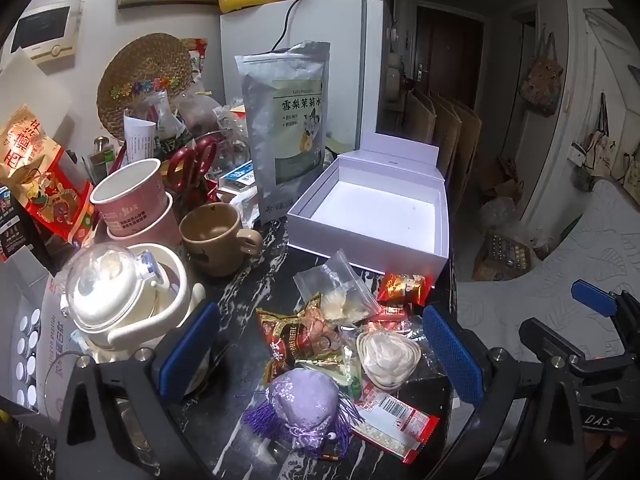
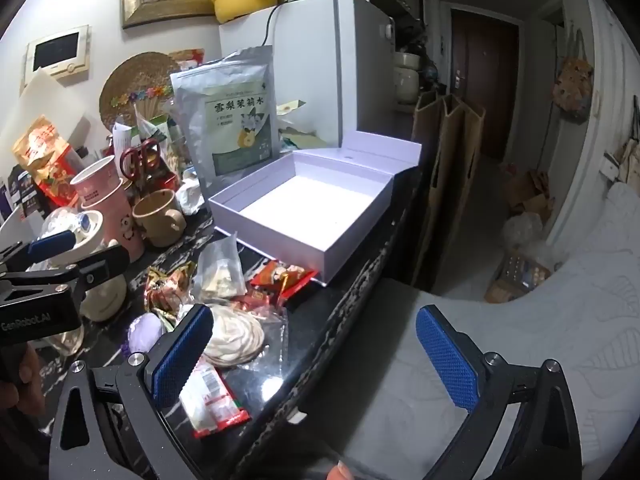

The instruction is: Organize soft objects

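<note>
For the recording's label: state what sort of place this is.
Most likely a small, lived-in flat. A cluttered dark marble-patterned table stands beside a white fridge, with a bed's pale quilt close alongside and an entrance door down a short hallway.

I see both views lit from above, bright on the box [image 1: 372, 208] floor, which is almost washed out. The corridor behind stays dim. Glare lies on the worktop [image 2: 304, 344] edge. Fisheye bends the borders, and the corners are black.
</note>
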Demonstrator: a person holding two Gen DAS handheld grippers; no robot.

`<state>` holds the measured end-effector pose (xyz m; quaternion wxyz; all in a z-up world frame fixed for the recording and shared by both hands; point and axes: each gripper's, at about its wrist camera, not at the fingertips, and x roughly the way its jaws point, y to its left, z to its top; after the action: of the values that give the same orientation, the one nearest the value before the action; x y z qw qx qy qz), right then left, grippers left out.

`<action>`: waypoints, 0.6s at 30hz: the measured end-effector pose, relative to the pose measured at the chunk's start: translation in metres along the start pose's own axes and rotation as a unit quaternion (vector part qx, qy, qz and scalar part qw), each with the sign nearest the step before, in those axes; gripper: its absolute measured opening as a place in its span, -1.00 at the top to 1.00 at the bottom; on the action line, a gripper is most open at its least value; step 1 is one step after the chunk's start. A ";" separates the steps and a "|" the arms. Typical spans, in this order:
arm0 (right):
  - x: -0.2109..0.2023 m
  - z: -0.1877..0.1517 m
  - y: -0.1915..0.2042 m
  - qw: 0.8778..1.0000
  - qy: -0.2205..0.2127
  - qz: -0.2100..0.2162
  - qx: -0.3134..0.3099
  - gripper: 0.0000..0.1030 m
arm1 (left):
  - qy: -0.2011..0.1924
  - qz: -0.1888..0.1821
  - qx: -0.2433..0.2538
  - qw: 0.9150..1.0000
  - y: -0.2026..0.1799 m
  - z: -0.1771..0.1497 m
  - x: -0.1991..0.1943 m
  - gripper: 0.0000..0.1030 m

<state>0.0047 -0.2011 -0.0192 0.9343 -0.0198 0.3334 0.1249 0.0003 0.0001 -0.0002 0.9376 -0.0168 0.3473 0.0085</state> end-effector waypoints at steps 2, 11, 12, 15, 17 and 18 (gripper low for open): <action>0.001 0.000 0.001 1.000 0.003 -0.002 -0.002 -1.00 | -0.007 0.002 0.002 1.000 0.000 0.000 0.000 -1.00; 0.001 -0.005 -0.005 1.000 0.001 -0.005 0.001 -1.00 | -0.009 -0.006 -0.001 1.000 0.003 0.005 -0.008 -1.00; 0.001 -0.003 -0.003 1.000 0.002 -0.006 -0.001 -1.00 | -0.009 -0.004 0.006 1.000 -0.002 0.003 -0.006 -1.00; 0.000 -0.006 -0.011 1.000 0.001 -0.008 0.001 -1.00 | -0.008 -0.005 0.007 1.000 -0.002 0.003 -0.006 -1.00; 0.006 -0.008 -0.010 1.000 0.002 -0.010 0.002 -1.00 | -0.008 -0.010 0.006 1.000 -0.002 0.004 -0.006 -1.00; 0.002 -0.003 -0.001 1.000 0.003 -0.019 -0.004 -1.00 | -0.008 -0.013 0.006 1.000 -0.002 0.004 -0.006 -1.00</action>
<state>0.0047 -0.2021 -0.0232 0.9355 -0.0297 0.3350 0.1085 -0.0017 -0.0019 0.0067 0.9404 -0.0159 0.3396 -0.0051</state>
